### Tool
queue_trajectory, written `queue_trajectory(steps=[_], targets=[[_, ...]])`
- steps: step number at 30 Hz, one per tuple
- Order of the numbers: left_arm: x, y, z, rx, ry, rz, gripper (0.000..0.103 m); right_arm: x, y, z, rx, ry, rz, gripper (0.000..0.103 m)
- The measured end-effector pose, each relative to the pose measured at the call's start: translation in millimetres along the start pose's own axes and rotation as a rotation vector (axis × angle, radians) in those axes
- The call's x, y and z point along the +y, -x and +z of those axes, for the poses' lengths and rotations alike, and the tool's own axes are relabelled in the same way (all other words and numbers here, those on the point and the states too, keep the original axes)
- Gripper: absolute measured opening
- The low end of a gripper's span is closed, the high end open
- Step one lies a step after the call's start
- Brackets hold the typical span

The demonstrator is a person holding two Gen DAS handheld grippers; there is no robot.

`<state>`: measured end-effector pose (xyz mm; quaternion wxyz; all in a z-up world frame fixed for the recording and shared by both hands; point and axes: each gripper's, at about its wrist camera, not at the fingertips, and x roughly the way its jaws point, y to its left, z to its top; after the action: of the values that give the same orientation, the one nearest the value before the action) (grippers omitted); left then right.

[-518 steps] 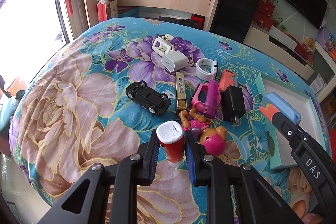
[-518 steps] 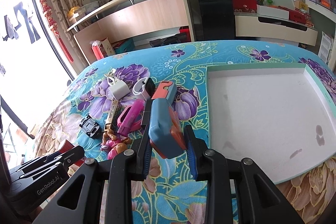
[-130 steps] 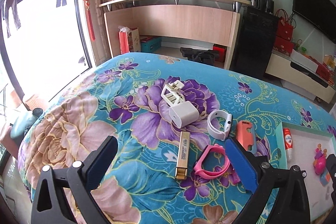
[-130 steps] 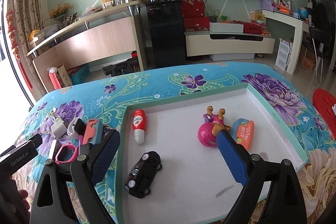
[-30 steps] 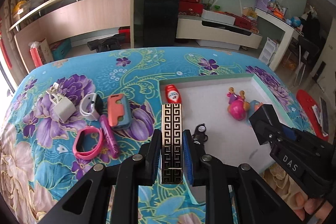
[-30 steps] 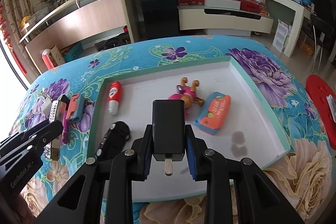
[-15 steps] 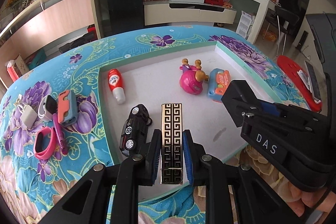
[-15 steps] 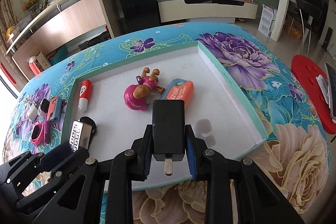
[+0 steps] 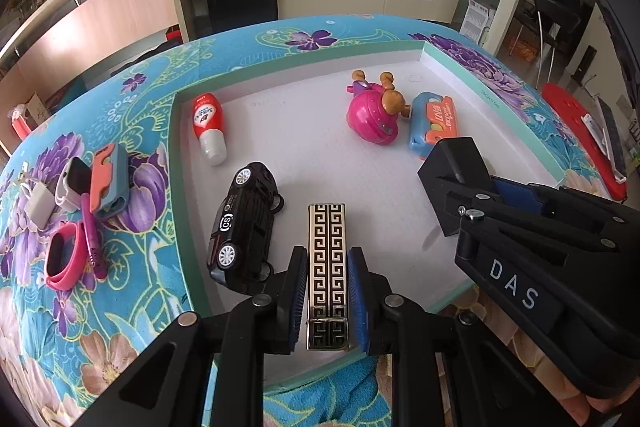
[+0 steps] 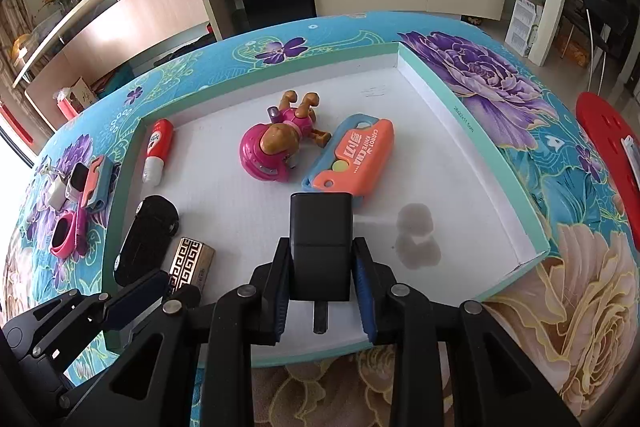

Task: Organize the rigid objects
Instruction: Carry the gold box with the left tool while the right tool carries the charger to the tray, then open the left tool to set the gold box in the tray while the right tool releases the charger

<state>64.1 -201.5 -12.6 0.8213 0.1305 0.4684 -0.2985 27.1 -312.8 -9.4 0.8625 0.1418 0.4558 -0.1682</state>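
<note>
Your left gripper (image 9: 326,301) is clamped tight on the gold patterned bar (image 9: 326,267), low over the white tray (image 9: 492,99) beside the black toy car (image 9: 246,223). Your right gripper (image 10: 322,297) pinches the black charger (image 10: 321,243), its jaws nearly closed, above the tray's near middle.

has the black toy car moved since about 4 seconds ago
Cannot tell. The black toy car lies by the tray's left wall as before, but the camera shifted.
</note>
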Motion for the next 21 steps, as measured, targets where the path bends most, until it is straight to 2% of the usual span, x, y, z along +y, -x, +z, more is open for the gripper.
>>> queue_trajectory(steps=[11, 13, 15, 21], targets=[[-1, 3, 1, 0.000, -0.004, 0.000, 0.025, 3, 4, 1, -0.008, 0.017, -0.010, 0.032], [0, 8, 2, -0.010, -0.006, 0.001, 0.033, 2, 6, 2, -0.013, 0.016, -0.011, 0.033], [1, 14, 3, -0.026, -0.005, 0.008, 0.048, 2, 10, 3, -0.024, 0.014, -0.014, 0.033], [11, 35, 8, -0.084, 0.015, 0.017, 0.055, 4, 26, 7, -0.085, 0.013, -0.012, 0.042]])
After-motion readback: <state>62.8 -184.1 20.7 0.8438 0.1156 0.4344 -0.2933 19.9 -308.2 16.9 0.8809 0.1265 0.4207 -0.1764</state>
